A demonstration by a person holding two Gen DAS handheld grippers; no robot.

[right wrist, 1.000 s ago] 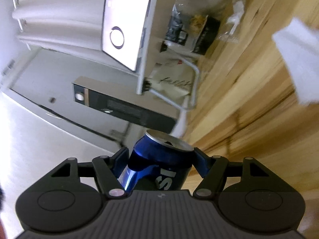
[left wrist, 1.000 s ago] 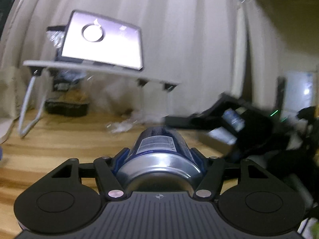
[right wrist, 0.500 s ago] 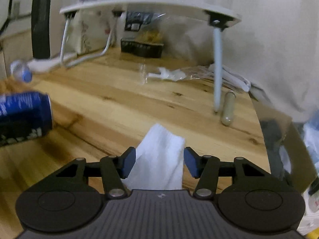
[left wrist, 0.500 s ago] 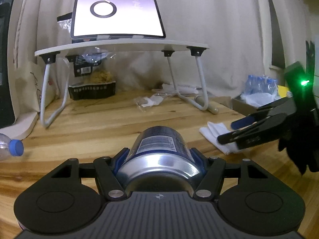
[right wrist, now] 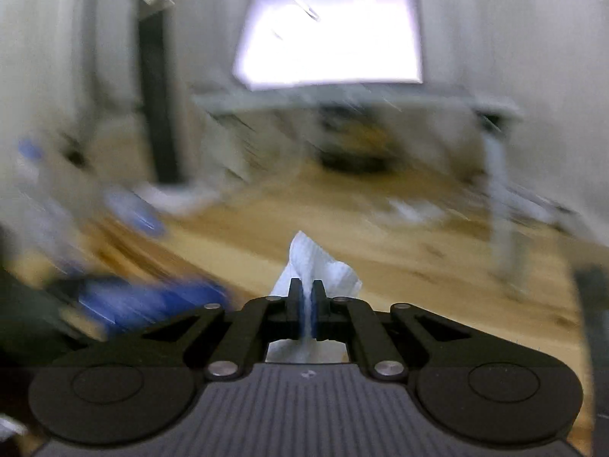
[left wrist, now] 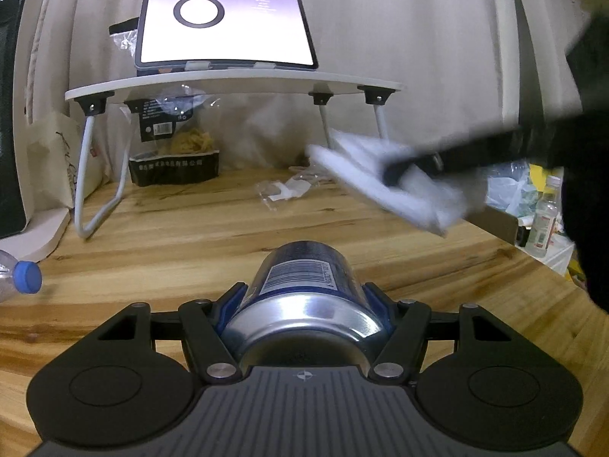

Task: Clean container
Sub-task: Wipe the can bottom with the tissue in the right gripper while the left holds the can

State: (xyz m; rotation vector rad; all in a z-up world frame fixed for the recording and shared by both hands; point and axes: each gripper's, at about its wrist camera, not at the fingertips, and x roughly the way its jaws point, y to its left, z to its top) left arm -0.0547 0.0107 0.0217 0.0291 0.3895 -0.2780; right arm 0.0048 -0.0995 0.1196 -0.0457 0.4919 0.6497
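My left gripper [left wrist: 304,301] is shut on a blue drink can [left wrist: 304,278], held lying along the fingers with its silver bottom toward the camera, above the wooden table [left wrist: 190,236]. My right gripper [right wrist: 306,297] is shut on a white cloth [right wrist: 316,262]. In the left wrist view the right gripper [left wrist: 403,169] holds the cloth [left wrist: 399,186] in the air, to the right of and beyond the can, blurred by motion. In the right wrist view the can [right wrist: 152,301] is a blue blur at lower left.
A white folding stand [left wrist: 228,83] with a lit tablet [left wrist: 224,23] stands at the back of the table, a snack bag [left wrist: 175,144] under it. A plastic bottle with a blue cap [left wrist: 23,278] lies at the left edge. Clutter and bottles [left wrist: 544,221] sit right.
My right gripper has closed on the white cloth and lifted it off the table toward the can. One second ago it held the can. My left gripper keeps the can steady.
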